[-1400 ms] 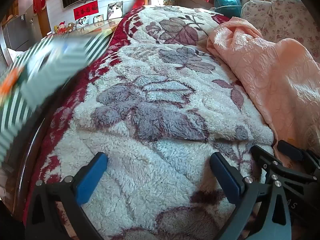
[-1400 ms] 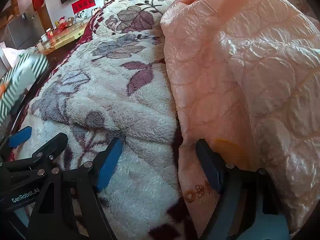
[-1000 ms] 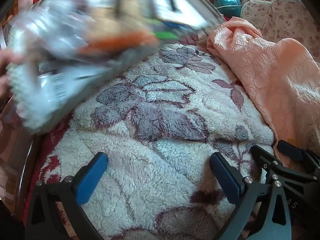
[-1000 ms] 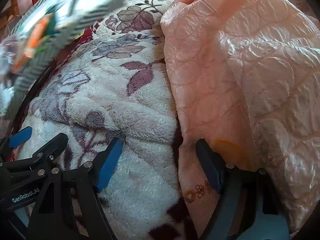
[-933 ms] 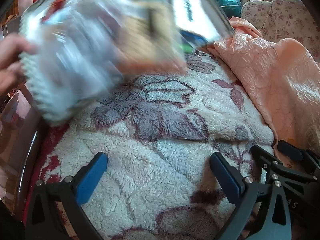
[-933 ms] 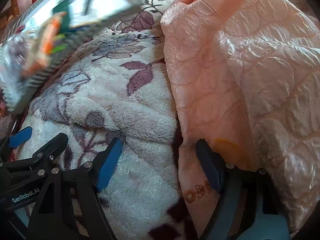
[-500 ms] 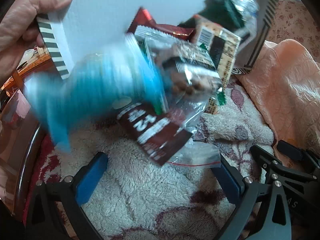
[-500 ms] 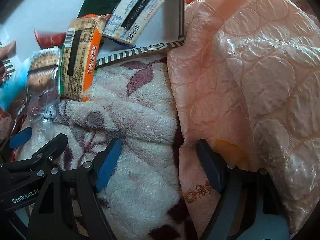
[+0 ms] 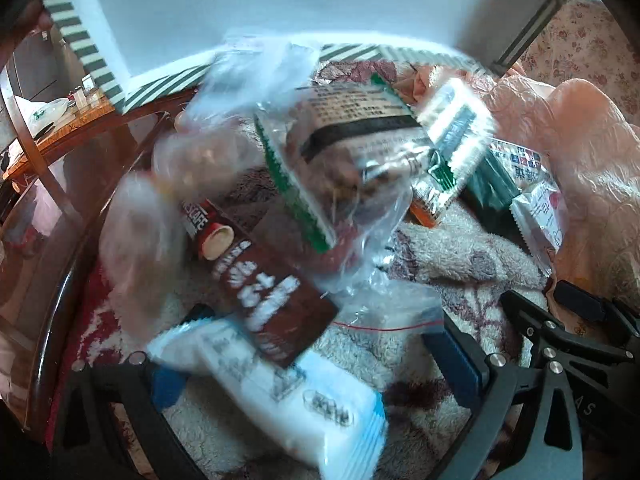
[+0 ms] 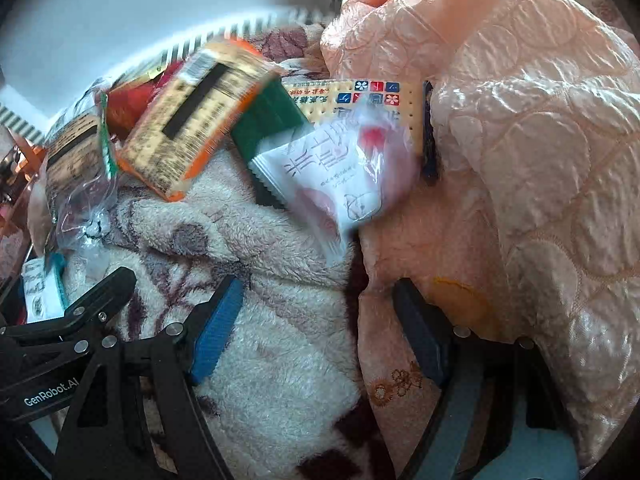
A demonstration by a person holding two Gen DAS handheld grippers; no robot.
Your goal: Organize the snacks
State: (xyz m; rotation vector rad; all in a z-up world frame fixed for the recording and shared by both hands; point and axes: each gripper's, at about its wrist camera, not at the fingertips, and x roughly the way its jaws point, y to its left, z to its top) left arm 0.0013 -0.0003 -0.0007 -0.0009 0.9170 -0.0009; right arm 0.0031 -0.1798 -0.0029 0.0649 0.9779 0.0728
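Observation:
A white box with a striped rim point(image 9: 96, 64) is tipped over the bed, its open side toward me. Several snack packets tumble out, some blurred. A brown coffee packet point(image 9: 260, 288), a white and blue packet point(image 9: 288, 392) and a clear bag with a green edge point(image 9: 340, 160) lie in front of my left gripper point(image 9: 312, 376), which is open; the white and blue packet covers its left pad. An orange packet point(image 10: 196, 120), a green packet point(image 10: 268, 120) and a white packet point(image 10: 336, 168) lie beyond my right gripper point(image 10: 320, 332), which is open and holds nothing.
The snacks land on a fleecy flowered blanket point(image 10: 280, 360). A peach quilt point(image 10: 540, 160) is bunched up on the right. A dark wooden bed rail point(image 9: 60, 280) curves along the left, with a cluttered table point(image 9: 52, 112) beyond it.
A hand brought the striped box in from the left and tipped it over the blanket. The snacks poured out and now lie spread across it. Neither gripper has moved.

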